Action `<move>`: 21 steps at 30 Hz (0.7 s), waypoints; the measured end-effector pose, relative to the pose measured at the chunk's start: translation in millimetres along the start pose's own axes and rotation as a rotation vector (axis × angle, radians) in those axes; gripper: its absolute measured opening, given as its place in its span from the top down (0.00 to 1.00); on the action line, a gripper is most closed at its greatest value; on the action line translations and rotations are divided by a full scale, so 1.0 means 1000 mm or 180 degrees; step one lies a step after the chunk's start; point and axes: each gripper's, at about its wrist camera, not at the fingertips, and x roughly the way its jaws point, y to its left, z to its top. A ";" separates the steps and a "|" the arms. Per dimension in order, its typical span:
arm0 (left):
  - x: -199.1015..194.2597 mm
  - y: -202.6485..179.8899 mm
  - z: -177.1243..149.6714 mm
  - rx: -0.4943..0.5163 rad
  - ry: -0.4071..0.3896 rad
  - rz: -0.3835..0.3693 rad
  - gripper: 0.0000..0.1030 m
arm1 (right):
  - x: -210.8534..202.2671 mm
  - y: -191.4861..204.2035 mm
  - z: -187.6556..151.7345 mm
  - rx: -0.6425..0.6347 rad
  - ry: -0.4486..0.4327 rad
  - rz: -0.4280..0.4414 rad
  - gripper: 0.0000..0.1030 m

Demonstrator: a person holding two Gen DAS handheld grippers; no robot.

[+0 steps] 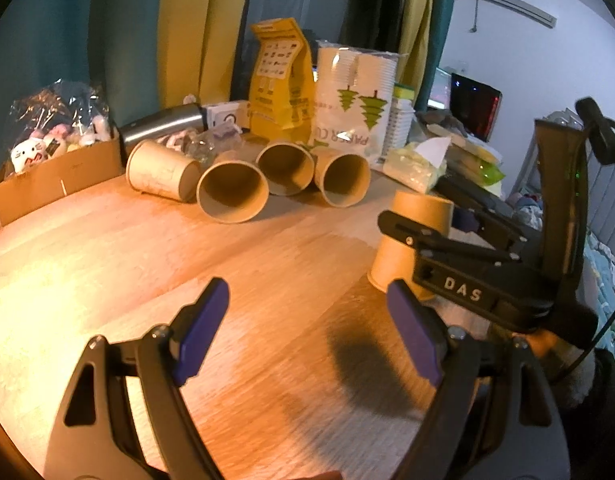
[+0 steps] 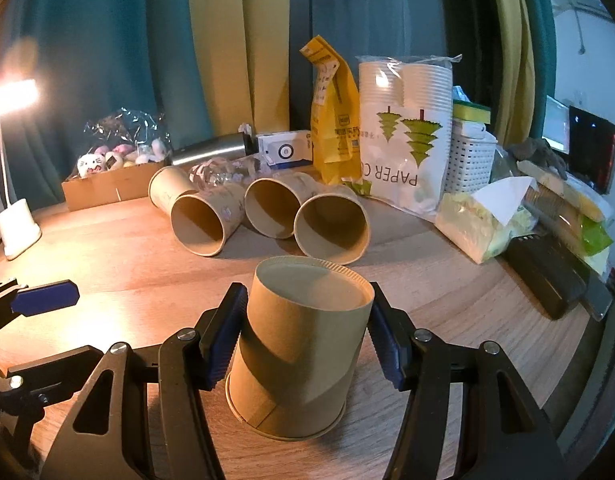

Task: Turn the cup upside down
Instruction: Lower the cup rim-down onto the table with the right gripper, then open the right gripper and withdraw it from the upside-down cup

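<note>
Left gripper (image 1: 307, 336) hangs spread over bare wooden table (image 1: 187, 264), with the inverted brown paper cup (image 1: 411, 236) ahead to its right. Right gripper (image 2: 303, 340) brackets that cup (image 2: 299, 344), mouth down on the table (image 2: 447, 280); left pad touching, right pad contact unclear.

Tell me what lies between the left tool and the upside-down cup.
Nothing but bare tabletop. In the left wrist view the left tool is open; the cup stands ahead to its right, between the right tool's pads.

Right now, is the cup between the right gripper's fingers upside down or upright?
Upside down: the cup stands rim-down on the table, base up, between the right gripper pads.
</note>
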 end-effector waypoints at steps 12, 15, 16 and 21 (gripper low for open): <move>0.001 -0.001 -0.001 -0.0006 0.0020 -0.0006 0.20 | 0.002 -0.002 -0.001 0.0032 0.0045 0.0010 0.39; 0.001 -0.001 -0.001 -0.0005 0.0021 -0.0007 0.20 | 0.002 -0.002 -0.001 0.0030 0.0031 0.0003 0.39; 0.001 -0.001 -0.001 -0.0006 0.0022 -0.0006 0.20 | 0.002 -0.002 -0.001 0.0031 0.0028 0.0001 0.39; 0.001 -0.001 -0.002 -0.0007 0.0015 -0.0006 0.20 | -0.002 -0.003 0.000 0.0053 -0.0012 -0.0022 0.39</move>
